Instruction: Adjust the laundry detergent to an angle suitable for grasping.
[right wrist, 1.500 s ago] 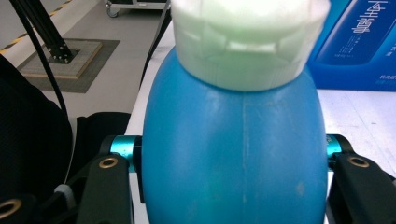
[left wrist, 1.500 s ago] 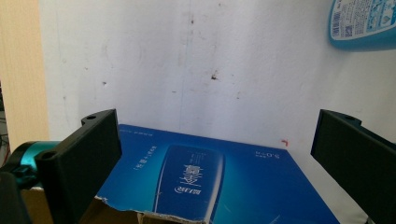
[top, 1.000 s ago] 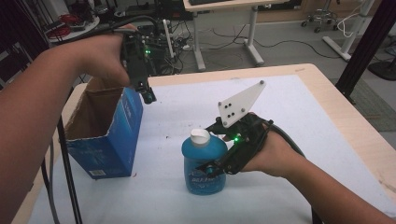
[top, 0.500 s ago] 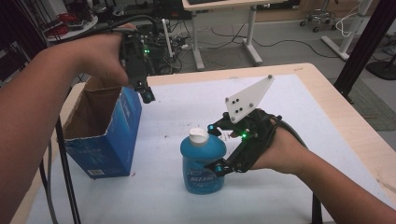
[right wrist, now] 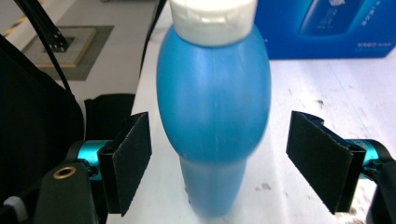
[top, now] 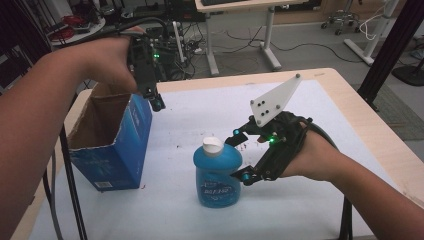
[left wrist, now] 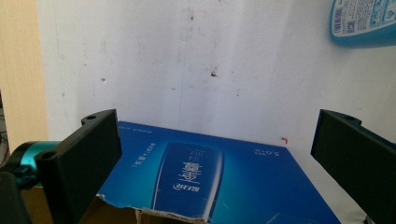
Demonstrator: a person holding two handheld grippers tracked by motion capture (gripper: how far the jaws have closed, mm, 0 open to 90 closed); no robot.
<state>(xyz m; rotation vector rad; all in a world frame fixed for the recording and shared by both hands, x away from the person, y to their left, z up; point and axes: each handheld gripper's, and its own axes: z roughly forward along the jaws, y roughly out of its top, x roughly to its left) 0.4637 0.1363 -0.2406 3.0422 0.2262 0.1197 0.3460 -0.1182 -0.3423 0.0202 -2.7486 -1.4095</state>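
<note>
Right gripper (top: 239,156): held level at the bottle's side, jaws spread with a clear gap on each side of the bottle. They have just been opening, and the bottle stands between them without either pad pressing on it.
Right pads (right wrist: 133,158): in the right gripper view one black pad stands off the bottle's left flank and the other off its right flank, both apart from the plastic.
Bottle (top: 218,172): blue, with a white cap (top: 212,145), standing upright on the table between the right gripper's fingers; its belly sits at pad height and the cap rises above them.
Left gripper (top: 156,101): hangs in the air, pointing down over the near top edge of the box, with nothing between its jaws.
Left pads (left wrist: 88,161): spread wide in the left gripper view, holding nothing; the box's blue printed side lies below and between them.
Box (top: 112,145): blue cardboard, open at the top, standing on the table under the left gripper's fingertips and well apart from the right gripper's fingers.
Table (top: 320,210): white top with a wooden rim, carrying the bottle and the box.
Right hand (top: 312,157): wrapped around the gripper's body behind the fingers.
Grey plate (top: 274,100): stands up above the right gripper.
</note>
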